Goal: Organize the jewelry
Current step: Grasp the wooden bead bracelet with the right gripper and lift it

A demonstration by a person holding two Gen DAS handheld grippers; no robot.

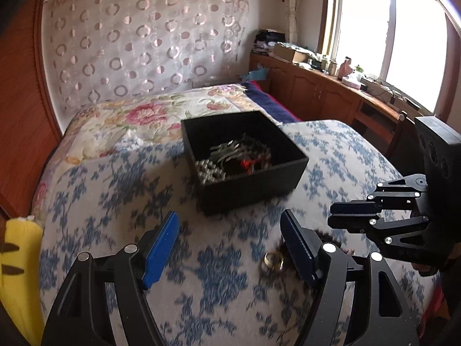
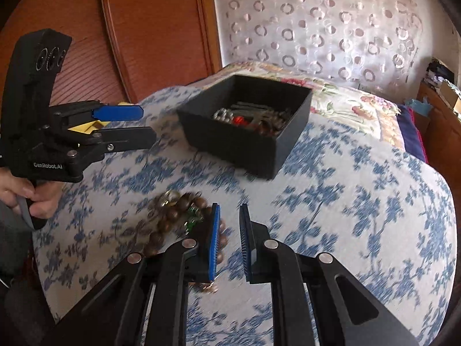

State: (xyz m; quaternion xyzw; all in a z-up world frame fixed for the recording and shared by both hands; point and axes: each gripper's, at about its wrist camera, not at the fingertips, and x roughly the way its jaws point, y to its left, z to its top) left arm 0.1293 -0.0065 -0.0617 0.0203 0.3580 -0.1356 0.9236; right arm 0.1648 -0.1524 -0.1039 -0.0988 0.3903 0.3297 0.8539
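Brown bead bracelet (image 2: 178, 222) beside right tongs (image 2: 230, 219), hidden from left view

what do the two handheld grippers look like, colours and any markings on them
Both are matte black linkage frames with silver pivot pins. The left gripper and right gripper each carry blue ribbed pads on their fingers. The right wrist view shows white "GenRobot.AI" lettering on the left unit's body, a tall black housing with round lenses above it, and a bare hand on its grip. No cables show.
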